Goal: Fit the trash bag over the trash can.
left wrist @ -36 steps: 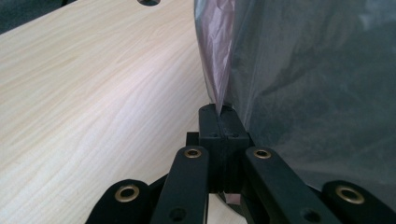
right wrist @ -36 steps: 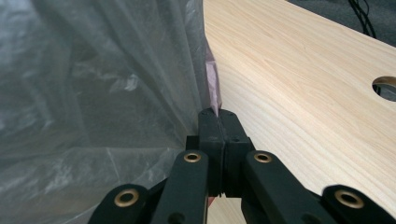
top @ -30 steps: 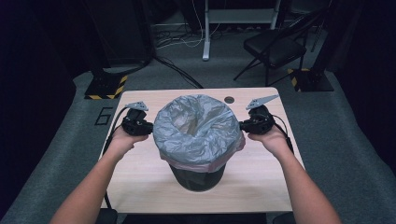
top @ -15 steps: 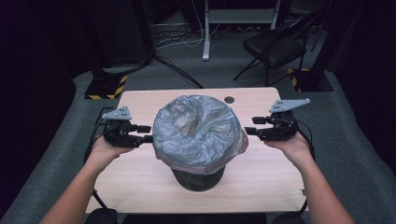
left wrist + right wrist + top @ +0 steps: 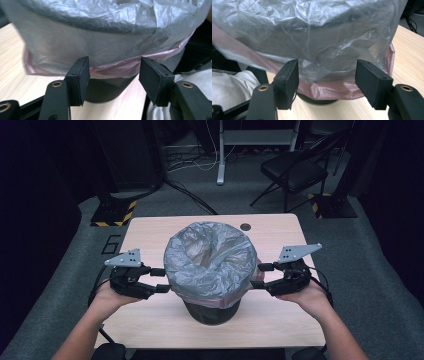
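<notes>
Grey crinkled plastic bin liner (image 5: 210, 262), pink-hemmed, drapes over a dark round ribbed waste bin (image 5: 212, 309) standing mid-way on the pale wooden worktop (image 5: 150, 320). At its left, the left tongs (image 5: 161, 280) have just been opening, apart now with nothing between them, the pink hem (image 5: 120, 67) just ahead. At its right, the right tongs (image 5: 258, 276) have likewise just been opening and grip nothing. That film looks light, limp, slippery and easily torn; I'd pinch the doubled hem. Room is free either side, though the worktop's edges lie near both hands.
</notes>
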The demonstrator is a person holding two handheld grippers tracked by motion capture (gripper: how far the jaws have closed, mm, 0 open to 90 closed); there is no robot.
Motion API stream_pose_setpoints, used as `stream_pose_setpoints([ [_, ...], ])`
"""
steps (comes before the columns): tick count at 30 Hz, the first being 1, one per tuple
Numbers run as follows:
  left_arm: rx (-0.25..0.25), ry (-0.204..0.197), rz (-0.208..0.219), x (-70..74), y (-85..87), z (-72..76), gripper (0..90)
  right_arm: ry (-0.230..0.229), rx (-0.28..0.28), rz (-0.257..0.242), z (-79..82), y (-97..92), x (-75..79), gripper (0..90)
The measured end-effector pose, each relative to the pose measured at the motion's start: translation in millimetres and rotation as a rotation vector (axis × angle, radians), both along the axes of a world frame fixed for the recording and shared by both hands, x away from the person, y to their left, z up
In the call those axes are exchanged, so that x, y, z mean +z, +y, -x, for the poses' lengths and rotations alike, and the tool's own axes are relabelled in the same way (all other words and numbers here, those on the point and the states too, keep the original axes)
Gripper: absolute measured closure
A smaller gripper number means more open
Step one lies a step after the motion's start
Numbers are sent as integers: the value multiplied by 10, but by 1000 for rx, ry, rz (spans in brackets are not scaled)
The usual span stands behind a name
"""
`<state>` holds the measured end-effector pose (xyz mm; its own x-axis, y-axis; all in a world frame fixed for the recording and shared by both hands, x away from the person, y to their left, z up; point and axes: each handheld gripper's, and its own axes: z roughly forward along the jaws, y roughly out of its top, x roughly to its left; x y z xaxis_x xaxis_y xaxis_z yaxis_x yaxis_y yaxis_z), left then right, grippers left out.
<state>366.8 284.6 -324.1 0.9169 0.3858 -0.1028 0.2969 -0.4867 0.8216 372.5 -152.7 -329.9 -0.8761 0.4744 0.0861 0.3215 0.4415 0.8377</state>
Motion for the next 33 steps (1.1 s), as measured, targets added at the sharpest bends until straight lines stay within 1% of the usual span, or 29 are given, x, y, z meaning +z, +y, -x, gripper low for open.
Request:
stream_pose_setpoints([
  [2, -4, 7, -4, -33, -32, -10, 417, 8, -1, -4, -9, 24, -24, 343],
  [3, -5, 13, -4, -50, -44, -12, 434, 12, -3, -5, -18, 31, -35, 350],
  [4, -5, 13, -7, -65, -51, -10, 474, 19, -3, -8, -27, 36, -45, 375],
  [5, 4, -2, -18, -72, -55, -2, 510, 23, 1, -12, -31, 42, -52, 392],
  [6, 12, -14, -20, -75, -48, 7, 550, 24, 5, -14, -30, 50, -57, 421],
  [7, 2, -10, -17, -79, -38, 11, 624, 22, 9, -15, -26, 57, -62, 452],
  [8, 2, -16, -18, -88, -41, 19, 688, 18, 12, -15, -21, 64, -67, 484],
  [9, 9, -21, -28, -99, -50, 28, 695, 12, 15, -17, -15, 70, -73, 528],
  [10, 0, -20, -40, -109, -60, 35, 725, 11, 21, -19, -9, 75, -82, 566],
  [11, -11, -23, -46, -124, -75, 42, 789, 15, 25, -21, -1, 79, -91, 610],
  [12, -5, -37, -55, -135, -83, 49, 808, 10, 35, -24, 1, 82, -102, 651],
  [13, -17, -32, -55, -141, -78, 42, 836, 11, 43, -33, 7, 79, -109, 680],
  [14, -22, -31, -49, -148, -75, 41, 897, 9, 46, -34, 11, 73, -113, 706],
  [15, -22, -27, -48, -162, -76, 30, 898, 15, 51, -37, 13, 68, -116, 753],
  [16, -22, -27, -48, -162, -76, 30, 899, 15, 51, -37, 13, 68, -116, 753],
  [17, -29, -22, -75, -184, -95, 24, 900, 5, 57, -36, 18, 57, -133, 817],
  [19, -29, -19, -85, -199, -105, 19, 900, 5, 60, -35, 19, 45, -155, 857],
  [20, -25, -21, -93, -203, -103, 13, 900, 0, 58, -34, 20, 40, -167, 866],
  [21, -21, -15, -94, -212, -100, 3, 900, -4, 54, -34, 21, 33, -178, 871],
  [25, 3, -4, -120, -265, -83, -52, 900, 3, 50, -38, 12, 13, -235, 880],
  [27, 17, 13, -141, -322, -72, -98, 900, 12, 47, -29, 7, 10, -270, 881],
  [29, 32, 48, -134, -410, -40, -158, 900, 19, 40, -16, 2, 5, -306, 882],
  [30, 43, 51, -146, -453, -25, -184, 900, 20, 38, -12, -6, -6, -321, 882],
  [32, 61, 78, -142, -536, 20, -241, 900, 29, 33, -3, -18, -24, -346, 883],
  [33, 74, 83, -151, -578, 47, -271, 900, 31, 28, 6, -18, -28, -356, 883],
])
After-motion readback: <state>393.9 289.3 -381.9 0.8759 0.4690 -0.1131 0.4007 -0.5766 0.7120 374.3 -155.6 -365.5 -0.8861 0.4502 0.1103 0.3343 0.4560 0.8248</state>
